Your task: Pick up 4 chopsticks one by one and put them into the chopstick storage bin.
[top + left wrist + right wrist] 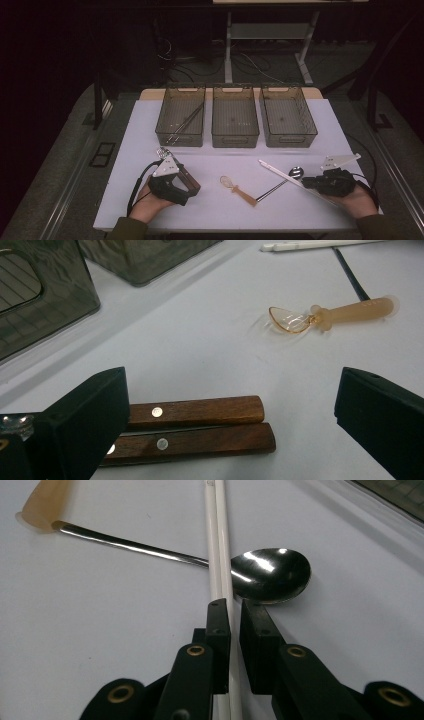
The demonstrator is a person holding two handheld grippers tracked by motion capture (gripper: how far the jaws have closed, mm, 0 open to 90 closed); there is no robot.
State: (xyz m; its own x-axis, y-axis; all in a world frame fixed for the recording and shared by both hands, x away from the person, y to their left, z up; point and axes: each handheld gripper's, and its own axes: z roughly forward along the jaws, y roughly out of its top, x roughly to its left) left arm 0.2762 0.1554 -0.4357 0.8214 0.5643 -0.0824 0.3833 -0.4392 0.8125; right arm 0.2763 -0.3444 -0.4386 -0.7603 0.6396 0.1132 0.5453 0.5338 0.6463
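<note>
- high view: the right gripper is sitting low on the table at the near right, clamping on the white chopsticks, which are running away from its tips toward the far left. the metal spoon is lying just beyond those tips, its handle passing under the sticks. the left gripper is hovering at the near left with the wooden-handled utensils right at it.
- left gripper view: the jaws are standing wide and released, nothing pinched. the wooden-handled utensils are lying side by side between the jaws, close to the left one. the amber baby spoon is resting well ahead, off toward the right jaw.
- right gripper view: the jaws are nearly together, squeezing the white chopsticks near their close end, the pair stretching straight ahead. the metal spoon bowl is touching the sticks just past the fingertips.
- handling, as i'm judging it: these sticks are looking light, stiff, thin and slick, so the pair could split or twist; gripping nearer mid-length would be balancing them better.
</note>
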